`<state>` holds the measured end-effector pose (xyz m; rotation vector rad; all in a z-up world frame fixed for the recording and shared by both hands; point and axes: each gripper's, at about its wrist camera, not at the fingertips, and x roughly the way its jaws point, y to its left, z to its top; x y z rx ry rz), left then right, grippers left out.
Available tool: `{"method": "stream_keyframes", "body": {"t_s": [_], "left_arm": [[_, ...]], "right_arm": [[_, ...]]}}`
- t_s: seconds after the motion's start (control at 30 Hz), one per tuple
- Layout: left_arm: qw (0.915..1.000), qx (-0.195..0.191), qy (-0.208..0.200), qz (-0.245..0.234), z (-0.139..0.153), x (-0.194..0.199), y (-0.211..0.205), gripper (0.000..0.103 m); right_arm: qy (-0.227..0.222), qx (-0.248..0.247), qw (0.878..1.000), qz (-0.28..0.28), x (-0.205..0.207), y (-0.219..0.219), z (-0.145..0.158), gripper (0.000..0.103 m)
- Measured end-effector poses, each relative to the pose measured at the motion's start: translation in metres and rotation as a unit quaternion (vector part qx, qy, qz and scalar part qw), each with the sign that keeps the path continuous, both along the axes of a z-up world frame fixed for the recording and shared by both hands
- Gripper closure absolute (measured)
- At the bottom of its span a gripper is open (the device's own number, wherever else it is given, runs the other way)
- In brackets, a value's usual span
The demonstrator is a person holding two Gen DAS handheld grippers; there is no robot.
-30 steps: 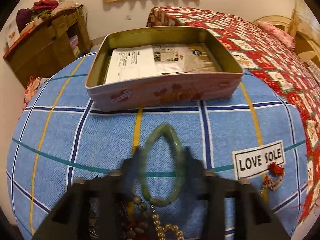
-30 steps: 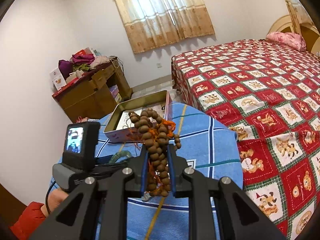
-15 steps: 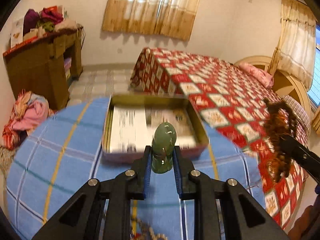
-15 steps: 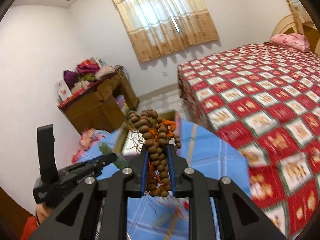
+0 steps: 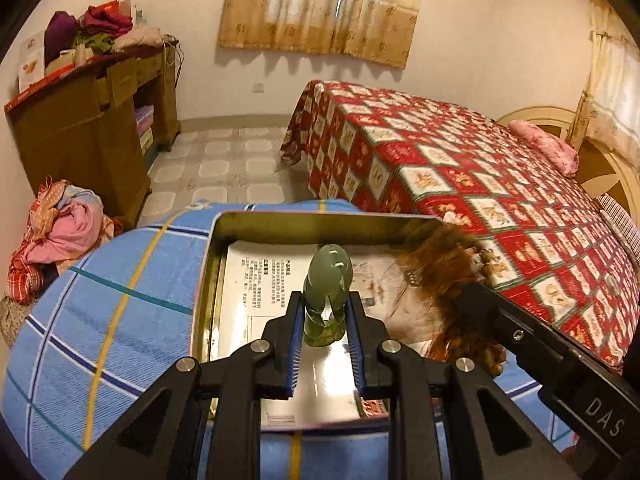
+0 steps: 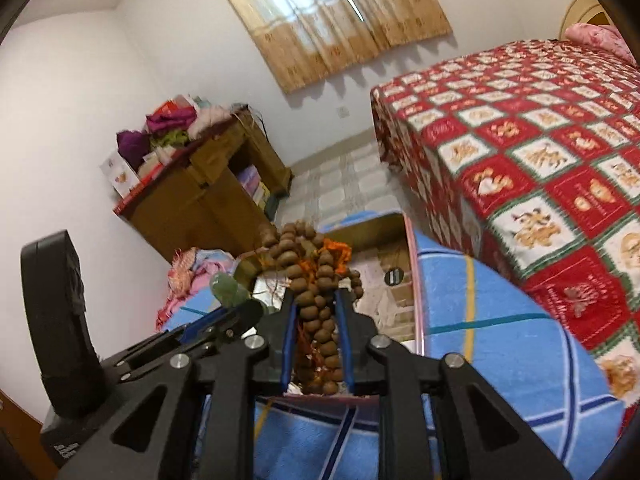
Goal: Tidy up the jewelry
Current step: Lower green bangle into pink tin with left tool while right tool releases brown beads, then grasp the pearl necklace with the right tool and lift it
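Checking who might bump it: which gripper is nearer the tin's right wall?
Right. The right gripper, clamping the brown bead string, hangs by the tin's right wall; the left gripper, holding the green bracelet, is mid-tin.

From the left wrist we look forward and down, close above the open tin on the blue cloth. From the right wrist we look from its right side, equally near. Both views share the tin, the bed and the curtain.
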<state>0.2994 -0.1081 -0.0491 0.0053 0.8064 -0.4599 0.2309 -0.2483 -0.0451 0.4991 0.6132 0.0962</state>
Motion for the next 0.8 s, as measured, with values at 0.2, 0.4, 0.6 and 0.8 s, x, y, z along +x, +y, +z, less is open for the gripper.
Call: {"method": "stream_keyframes", "body": {"t_s": [0.2, 0.4, 0.6, 0.8], "left_arm": [[0.9993, -0.032, 0.014, 0.009, 0.003, 0.0, 0.012, 0.033], [0.9978, -0.057, -0.006, 0.032, 0.04, -0.023, 0.039, 0.024], [0.9955, -0.054, -0.045, 0.063, 0.057, -0.084, 0.08, 0.024], [0.9919, -0.087, -0.031, 0.087, 0.043, -0.143, 0.128, 0.024]], "right_arm": [[-0.031, 0.013, 0.999, -0.04, -0.022, -0.014, 0.013, 0.019], [-0.094, -0.019, 0.99, -0.107, -0.094, -0.022, 0.062, 0.019], [-0.084, -0.05, 0.993, -0.069, -0.142, 0.004, 0.067, 0.019], [-0.041, -0.061, 0.997, -0.017, -0.176, 0.032, 0.033, 0.019]]}}
